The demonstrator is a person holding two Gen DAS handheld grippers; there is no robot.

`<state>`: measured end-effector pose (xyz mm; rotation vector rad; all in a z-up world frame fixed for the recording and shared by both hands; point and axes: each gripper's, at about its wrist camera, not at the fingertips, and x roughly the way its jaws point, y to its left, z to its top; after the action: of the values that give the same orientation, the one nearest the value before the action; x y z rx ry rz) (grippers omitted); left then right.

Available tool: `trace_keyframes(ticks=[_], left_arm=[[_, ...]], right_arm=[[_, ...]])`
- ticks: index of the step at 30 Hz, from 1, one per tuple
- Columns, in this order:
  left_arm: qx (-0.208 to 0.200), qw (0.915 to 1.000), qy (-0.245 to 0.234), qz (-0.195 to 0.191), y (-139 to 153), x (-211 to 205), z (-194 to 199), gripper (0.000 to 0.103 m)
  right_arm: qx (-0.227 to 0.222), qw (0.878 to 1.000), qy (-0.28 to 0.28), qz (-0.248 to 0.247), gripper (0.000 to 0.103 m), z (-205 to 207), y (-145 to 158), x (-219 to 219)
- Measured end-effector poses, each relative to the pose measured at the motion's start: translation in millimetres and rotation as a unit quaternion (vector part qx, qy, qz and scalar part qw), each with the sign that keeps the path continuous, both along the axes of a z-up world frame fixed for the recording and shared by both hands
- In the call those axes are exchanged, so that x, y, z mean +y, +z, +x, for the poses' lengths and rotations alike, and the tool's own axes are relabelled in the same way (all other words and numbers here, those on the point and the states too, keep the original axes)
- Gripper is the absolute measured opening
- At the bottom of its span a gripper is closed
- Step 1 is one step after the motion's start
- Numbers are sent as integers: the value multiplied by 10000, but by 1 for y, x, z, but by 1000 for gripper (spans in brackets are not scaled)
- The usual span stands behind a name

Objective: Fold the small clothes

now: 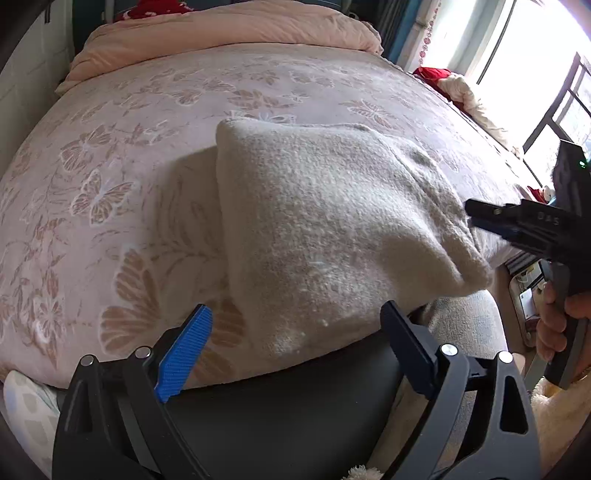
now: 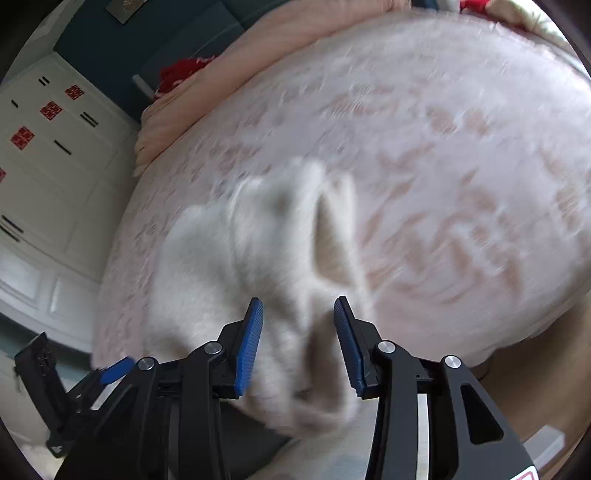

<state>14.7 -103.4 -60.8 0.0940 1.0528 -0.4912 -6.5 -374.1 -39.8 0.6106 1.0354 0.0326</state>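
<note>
A cream fuzzy garment (image 1: 325, 221) lies folded over on the pink butterfly bedspread (image 1: 129, 122), near the bed's front edge. My left gripper (image 1: 295, 332) is open and empty, just in front of the garment's near edge. My right gripper (image 2: 298, 332) is open, its blue pads (image 2: 251, 343) either side of the garment (image 2: 258, 258), holding nothing; that view is motion-blurred. The right gripper also shows in the left wrist view (image 1: 480, 218), at the garment's right corner.
A peach duvet (image 1: 221, 33) is bunched at the head of the bed. Red items (image 1: 432, 74) and cream cloth lie at the right edge by the window. White cabinets (image 2: 44, 166) stand to the left. A dark bed frame (image 1: 295, 387) runs below the mattress.
</note>
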Motion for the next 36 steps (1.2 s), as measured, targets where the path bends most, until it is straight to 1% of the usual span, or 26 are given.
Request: trace_keyframes(ticks=[1, 2, 3, 5, 7, 8, 9, 11, 12, 13, 15, 16, 17, 18, 20, 22, 23, 24, 26, 27, 29, 30, 31, 32, 34, 36], left_arm=[[-19, 10000, -9, 32, 0, -1, -1, 90], [-10, 10000, -8, 50, -1, -1, -1, 90], [43, 10000, -6, 55, -3, -1, 0, 90], [122, 9999, 26, 97, -7, -1, 1, 90], [140, 9998, 44, 119, -8, -1, 1, 90], [128, 9998, 41, 116, -9, -1, 0, 90], [113, 9998, 46, 128, -9, -2, 0, 90], [132, 9997, 17, 186, -15, -5, 2, 90], [173, 9996, 1, 218, -18, -7, 3, 90], [198, 9995, -7, 248, -19, -8, 3, 90], [107, 9998, -31, 163, -13, -7, 0, 90], [36, 10000, -44, -14, -5, -4, 0, 90], [26, 9998, -59, -205, 2, -2, 1, 91], [47, 9991, -59, -417, 9, 0, 4, 93], [133, 9979, 27, -631, 16, 1, 15, 95], [330, 9956, 237, -844, 15, 3, 31, 97], [593, 9928, 396, -960, 9, 4, 44, 97], [750, 9911, 468, -991, 4, 3, 51, 97], [1131, 9870, 610, -970, -15, -1, 68, 97], [1304, 9844, 727, -931, -27, -4, 75, 97], [1577, 9781, 796, -1098, -42, -6, 81, 97], [1698, 9747, 855, -1174, -48, -7, 83, 98], [1801, 9712, 881, -1287, -52, -8, 86, 98], [1966, 9659, 863, -1447, -60, -11, 88, 98], [2199, 9581, 902, -1600, -72, -13, 91, 98], [2213, 9543, 989, -1747, -75, -11, 94, 98]], right_arm=[[75, 9999, 106, 16, 41, 4, -7, 5], [156, 9996, 214, -52, 36, 6, -13, 11], [218, 9990, 318, -246, 16, 8, -18, 18], [52, 9981, 385, -473, 12, 8, -11, 21], [-467, 9970, 75, -608, 12, 1, 19, 10], [-574, 9963, -34, -643, 11, 1, 23, 3], [-513, 9958, -134, -743, 11, 3, 18, -7], [148, 9943, -20, -1056, 13, 16, -19, -13], [438, 9931, 97, -1079, 14, 19, -40, -12], [367, 9936, 59, -1066, 15, 16, -41, -11], [228, 9955, -22, -918, 19, 12, -29, -13], [154, 9966, -81, -805, 30, 9, -22, -15], [112, 9974, -150, -695, 43, 8, -15, -18], [91, 9977, -202, -648, 55, 6, -11, -20], [48, 9983, -281, -505, 66, 2, -7, -26], [44, 9991, -379, -170, 68, 2, -12, -31], [85, 9992, -396, 8, 69, 7, -20, -35], [171, 9988, -390, 221, 69, 8, -28, -36], [339, 9980, -332, 407, 70, 13, -40, -33], [431, 9974, -269, 506, 75, 18, -49, -29], [494, 9962, -238, 672, 82, 25, -60, -25], [541, 9955, -257, 735, 87, 28, -65, -21], [548, 9952, -260, 772, 89, 30, -69, -17], [538, 9952, -284, 767, 94, 31, -72, -13], [504, 9963, -304, 621, 96, 33, -72, -5], [514, 9963, -309, 618, 96, 37, -73, -2]])
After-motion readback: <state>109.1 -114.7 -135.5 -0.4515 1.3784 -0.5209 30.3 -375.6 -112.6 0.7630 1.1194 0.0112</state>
